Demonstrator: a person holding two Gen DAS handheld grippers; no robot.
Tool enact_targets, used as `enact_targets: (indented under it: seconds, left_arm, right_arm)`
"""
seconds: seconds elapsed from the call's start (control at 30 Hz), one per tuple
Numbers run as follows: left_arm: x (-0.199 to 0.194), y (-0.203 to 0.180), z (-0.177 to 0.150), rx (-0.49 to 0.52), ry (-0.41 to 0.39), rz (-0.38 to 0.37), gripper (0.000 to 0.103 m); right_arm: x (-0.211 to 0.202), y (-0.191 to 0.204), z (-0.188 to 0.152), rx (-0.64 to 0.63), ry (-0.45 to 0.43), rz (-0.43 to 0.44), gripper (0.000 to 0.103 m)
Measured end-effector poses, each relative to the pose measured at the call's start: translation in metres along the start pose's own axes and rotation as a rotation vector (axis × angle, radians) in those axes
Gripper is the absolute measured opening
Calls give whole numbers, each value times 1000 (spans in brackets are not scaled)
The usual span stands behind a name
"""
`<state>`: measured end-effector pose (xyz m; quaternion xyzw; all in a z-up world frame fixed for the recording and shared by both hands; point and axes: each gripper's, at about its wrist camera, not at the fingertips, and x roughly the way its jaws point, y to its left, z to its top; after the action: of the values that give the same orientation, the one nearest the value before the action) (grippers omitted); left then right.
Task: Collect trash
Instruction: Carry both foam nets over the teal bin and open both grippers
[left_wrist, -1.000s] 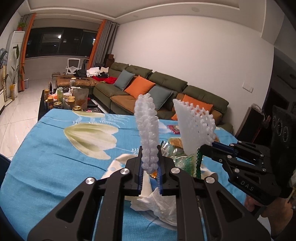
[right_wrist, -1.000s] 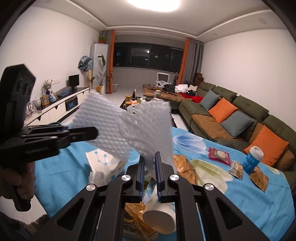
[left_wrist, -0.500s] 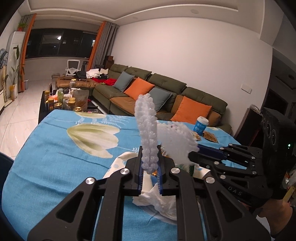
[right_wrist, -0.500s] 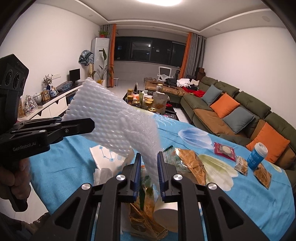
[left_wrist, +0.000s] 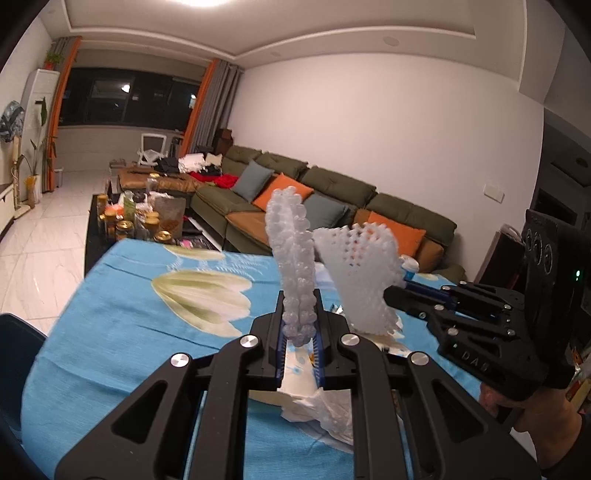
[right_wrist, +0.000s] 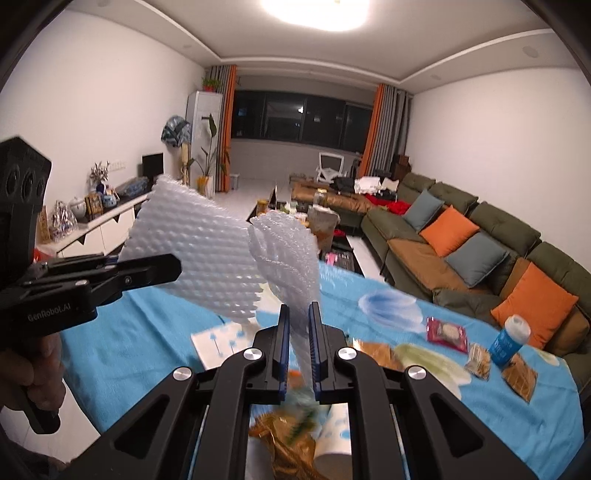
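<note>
Each gripper holds a white foam net sleeve above the blue flowered table (left_wrist: 122, 332). My left gripper (left_wrist: 298, 314) is shut on one net (left_wrist: 291, 258), which stands upright and edge-on. The same net (right_wrist: 192, 251) shows broadside in the right wrist view, pinched by the left gripper (right_wrist: 173, 266). My right gripper (right_wrist: 299, 314) has the second net (right_wrist: 288, 254) between its pads, and its jaws are closing on it. From the left wrist view, that right gripper (left_wrist: 391, 291) and its net (left_wrist: 362, 273) hang just right of mine.
Crumpled tissue (left_wrist: 321, 406) lies under the left gripper. A brown bag (right_wrist: 288, 443), a paper cup (right_wrist: 332, 435), a red packet (right_wrist: 447, 330), a blue cup (right_wrist: 509, 339) and wrappers (right_wrist: 521, 376) lie on the table. A sofa (left_wrist: 332, 206) and a cluttered coffee table (left_wrist: 140, 218) stand beyond.
Both grippers have risen a little with their nets. The right jaws widened slightly around their net and have narrowed on it again. The two nets stay close side by side.
</note>
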<state>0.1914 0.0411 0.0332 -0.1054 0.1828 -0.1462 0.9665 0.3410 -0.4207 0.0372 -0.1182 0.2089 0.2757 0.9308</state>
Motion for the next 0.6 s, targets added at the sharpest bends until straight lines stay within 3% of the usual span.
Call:
enact_targets:
  seconds: [0.13,0.27,0.6]
  left_arm:
    - [-22,13,9,-10,-36,36,12]
    - [-51,37,18,-30,-78,115,12]
    - [-154,132,14,-87,-115,443,12]
  right_arm:
    - [-1,11,16,-25,-31,24,8]
    - [9,31,37,-37,-60,104,8]
    - [67,113,80,-57,-37,361,8]
